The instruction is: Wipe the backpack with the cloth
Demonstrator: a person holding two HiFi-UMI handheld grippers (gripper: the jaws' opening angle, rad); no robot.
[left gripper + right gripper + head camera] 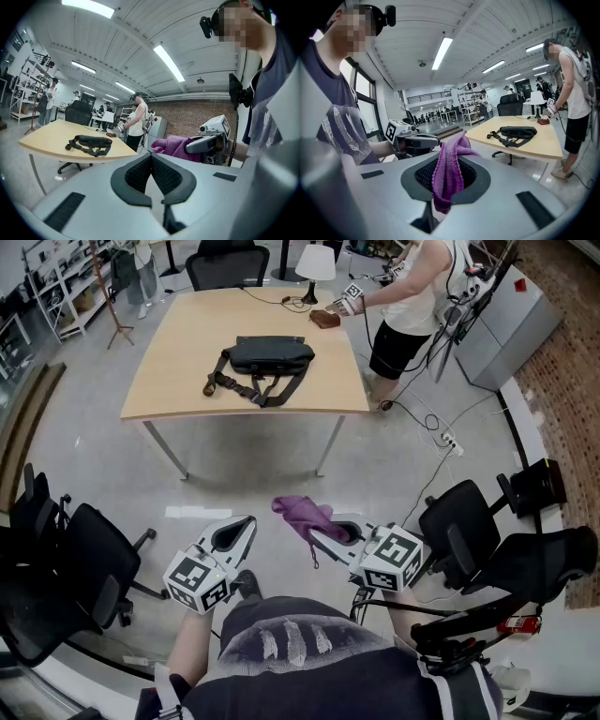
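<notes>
Lower centre of the head view: right gripper (321, 532), jaws clamped on a bunched purple terry cloth (300, 512) that stands up out of the pads and trails below them, gripped mid-fold, seemingly ready for wiping. Lower left, beside it: left gripper (244, 525), jaws pressed together on nothing, likely free to steady the bag. Upper centre: black fabric backpack (270, 354), straps splayed, lying flat on a pale wooden table (178, 381), well apart from both grippers, so wiping has not begun.
</notes>
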